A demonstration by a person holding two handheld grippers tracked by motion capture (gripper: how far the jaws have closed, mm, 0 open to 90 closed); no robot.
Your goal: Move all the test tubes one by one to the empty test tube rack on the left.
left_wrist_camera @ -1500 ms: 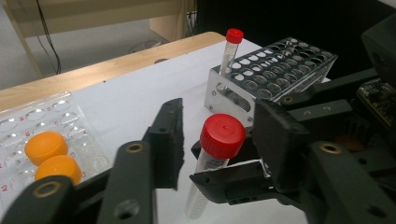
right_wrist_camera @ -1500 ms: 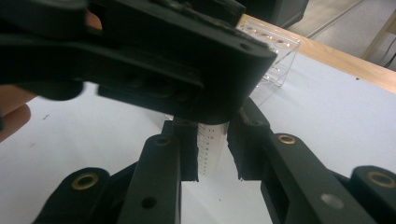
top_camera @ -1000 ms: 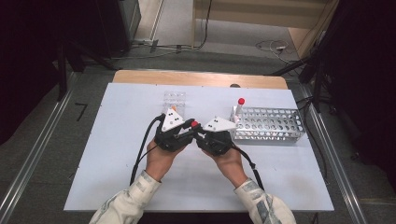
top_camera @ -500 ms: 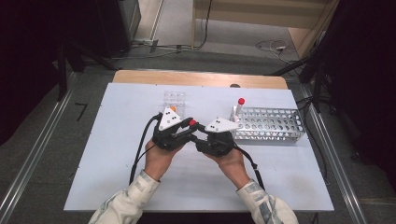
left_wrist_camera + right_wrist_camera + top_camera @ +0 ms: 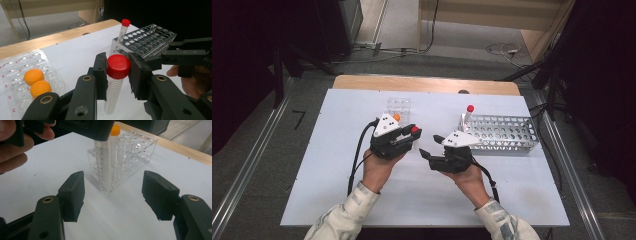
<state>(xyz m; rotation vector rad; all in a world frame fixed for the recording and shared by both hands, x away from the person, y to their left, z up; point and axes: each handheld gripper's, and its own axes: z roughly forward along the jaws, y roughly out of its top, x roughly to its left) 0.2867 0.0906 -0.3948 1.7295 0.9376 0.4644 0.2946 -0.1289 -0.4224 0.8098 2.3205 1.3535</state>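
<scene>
The left tool clamps a red-capped tube upright above the white worktop, while the right tool, its jaws just opened wide, grips nothing.

A laboratory recording bench is being shown. A metal tube rack is standing just beyond the right gripper, a clear well tray beyond the left gripper. Cables are trailing across the floor behind the white table.
</scene>
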